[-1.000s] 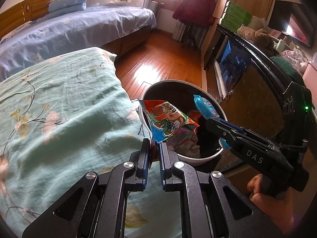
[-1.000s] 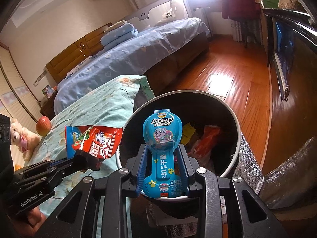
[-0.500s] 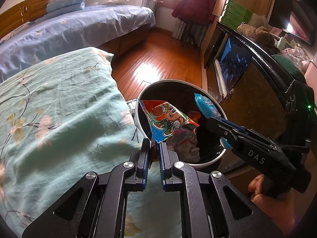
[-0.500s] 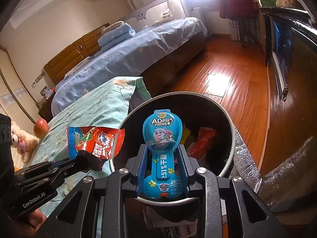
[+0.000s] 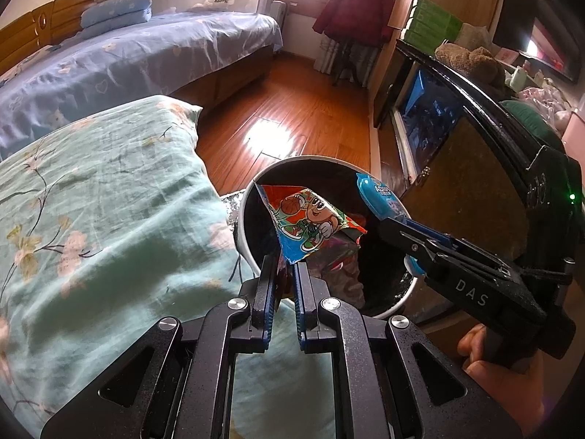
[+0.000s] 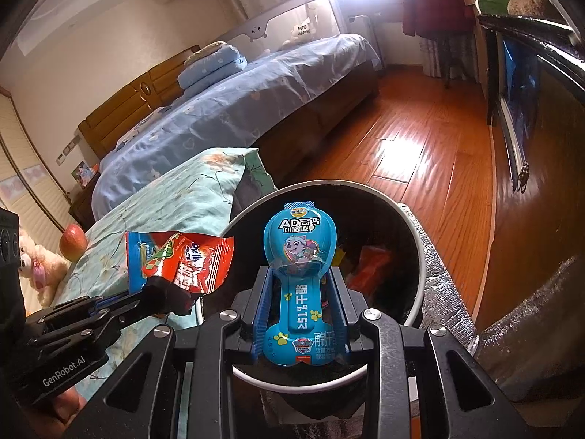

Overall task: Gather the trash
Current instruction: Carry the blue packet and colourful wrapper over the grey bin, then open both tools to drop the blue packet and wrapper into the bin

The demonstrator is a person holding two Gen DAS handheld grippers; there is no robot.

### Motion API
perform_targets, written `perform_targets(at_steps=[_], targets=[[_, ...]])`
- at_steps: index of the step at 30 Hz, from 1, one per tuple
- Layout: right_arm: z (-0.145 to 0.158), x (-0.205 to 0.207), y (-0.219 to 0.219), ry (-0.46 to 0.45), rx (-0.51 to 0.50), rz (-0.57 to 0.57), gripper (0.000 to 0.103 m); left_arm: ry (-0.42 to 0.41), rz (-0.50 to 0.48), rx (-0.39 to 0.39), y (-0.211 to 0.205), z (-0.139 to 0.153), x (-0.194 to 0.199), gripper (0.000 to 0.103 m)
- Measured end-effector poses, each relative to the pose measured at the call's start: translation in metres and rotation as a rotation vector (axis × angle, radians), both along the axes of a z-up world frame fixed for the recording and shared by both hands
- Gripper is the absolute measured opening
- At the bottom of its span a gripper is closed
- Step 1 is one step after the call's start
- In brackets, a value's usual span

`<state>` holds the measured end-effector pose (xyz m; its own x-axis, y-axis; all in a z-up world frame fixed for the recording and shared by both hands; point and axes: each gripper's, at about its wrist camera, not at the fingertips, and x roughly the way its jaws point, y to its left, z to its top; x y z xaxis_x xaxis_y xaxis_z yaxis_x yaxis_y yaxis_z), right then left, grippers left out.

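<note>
The blue cheese-stick wrapper (image 6: 298,281) reads "AD" with Chinese characters at its rounded top, ">51%" along its narrow stem, and carries a shield-shaped badge near the bottom. The left hand-held gripper (image 6: 168,294) bears "GenRobot.AI" on its body. The right hand-held gripper (image 5: 393,225) bears "DAS".

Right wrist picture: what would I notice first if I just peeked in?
The bright blue puppy wrapper, pinched in the right tool right over the round black bin. Next, the red snack packet gripped by the left tool, at the bin's left rim beside the flowery green bedcover.
</note>
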<state>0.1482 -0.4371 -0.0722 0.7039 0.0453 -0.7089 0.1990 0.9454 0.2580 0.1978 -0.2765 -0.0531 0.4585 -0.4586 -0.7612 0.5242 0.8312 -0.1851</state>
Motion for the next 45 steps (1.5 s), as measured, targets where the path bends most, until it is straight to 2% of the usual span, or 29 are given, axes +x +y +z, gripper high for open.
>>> perform_targets(at_steps=[43, 45], targets=[[-0.004, 0.016, -0.011, 0.023, 0.002, 0.002, 0.031, 0.004, -0.010, 0.029, -0.022, -0.004, 0.013, 0.008], [-0.004, 0.017, -0.013, 0.023, 0.008, 0.000, 0.033, 0.005, -0.009, 0.029, -0.022, -0.004, 0.013, 0.008]])
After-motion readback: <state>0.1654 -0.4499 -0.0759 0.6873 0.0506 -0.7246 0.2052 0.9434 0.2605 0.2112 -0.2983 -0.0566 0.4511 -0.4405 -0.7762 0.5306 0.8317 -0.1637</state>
